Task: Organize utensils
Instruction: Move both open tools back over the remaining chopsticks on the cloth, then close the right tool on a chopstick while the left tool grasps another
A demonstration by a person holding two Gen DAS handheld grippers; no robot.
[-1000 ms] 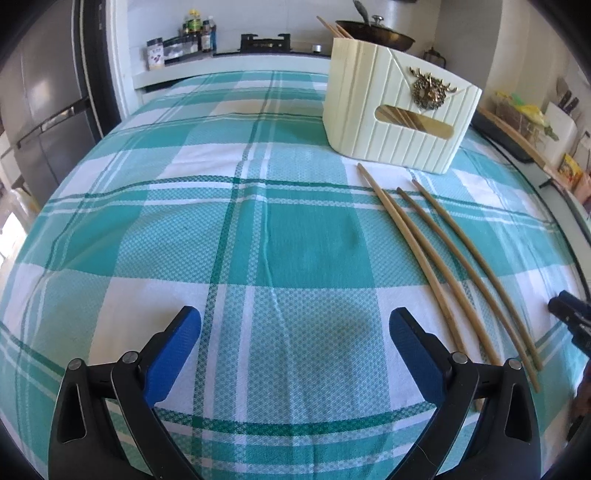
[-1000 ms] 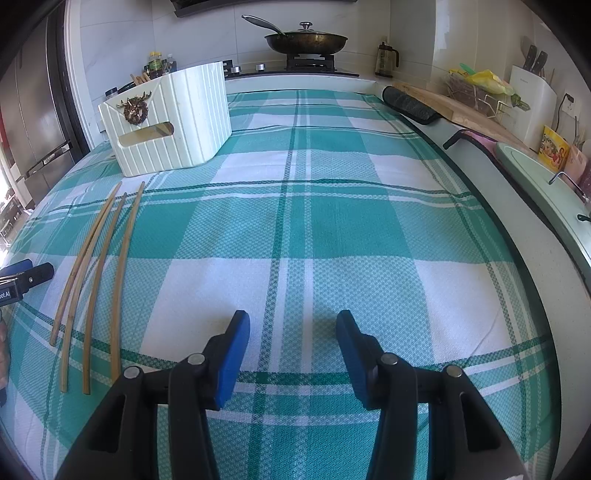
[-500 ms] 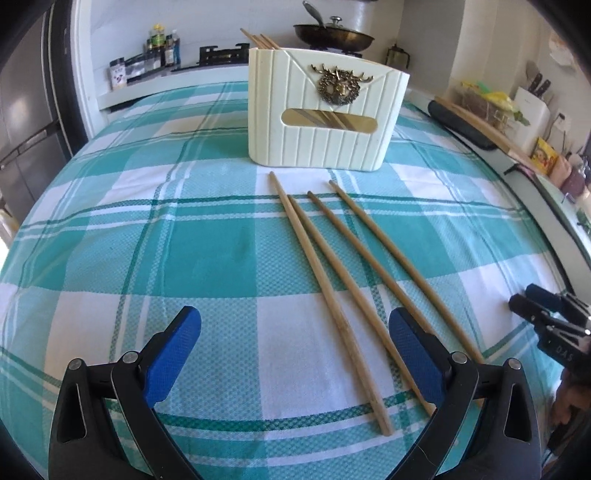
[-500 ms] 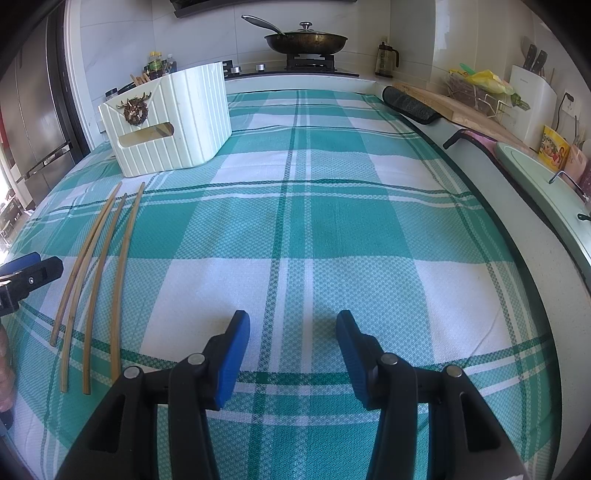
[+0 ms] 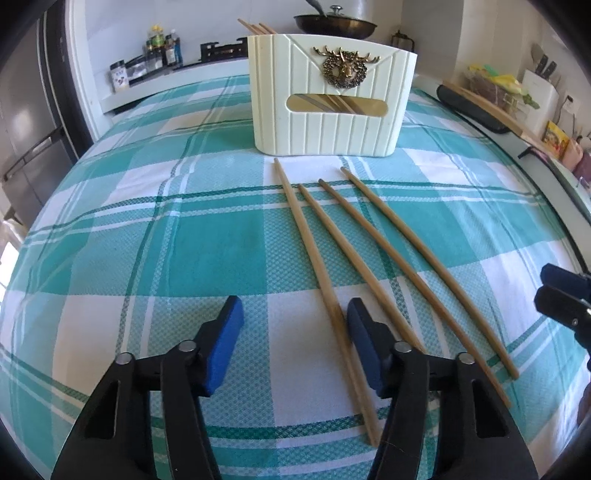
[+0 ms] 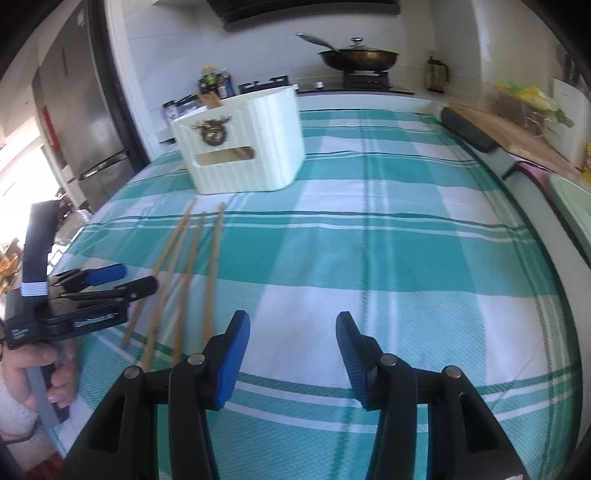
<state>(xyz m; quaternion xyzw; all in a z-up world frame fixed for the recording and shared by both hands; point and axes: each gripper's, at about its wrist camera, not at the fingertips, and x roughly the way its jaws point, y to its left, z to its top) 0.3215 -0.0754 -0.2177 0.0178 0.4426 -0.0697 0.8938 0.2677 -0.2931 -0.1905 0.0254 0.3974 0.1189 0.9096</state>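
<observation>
The left gripper (image 5: 293, 332) has just been closing: its jaws stand about half open, and the leftmost chopstick (image 5: 317, 266) runs between them, close along the inside of the right pad (image 5: 364, 345). The pads do not press on it; the left pad (image 5: 225, 343) is well clear, over bare cloth. The right gripper (image 6: 291, 354) also stands about half open, with nothing but tablecloth (image 6: 369, 258) between its blue pads.

In the left wrist view, four chopsticks lie side by side on the teal and white checked tablecloth, fanning from about 5 o'clock up toward 12. The other three (image 5: 391, 254) lie to the right of the one in the jaws, apart from it at their far ends. Their tips end just short of the cream holder (image 5: 328, 125) at 12 o'clock, which bears a brass deer emblem and already has more chopsticks (image 5: 255, 27) standing in it.

In the right wrist view, which is somewhat blurred, the left gripper sits at 9 o'clock, held by a hand (image 6: 40, 373). A wok (image 6: 358, 57) stands on the stove at 12 o'clock beyond the table.
</observation>
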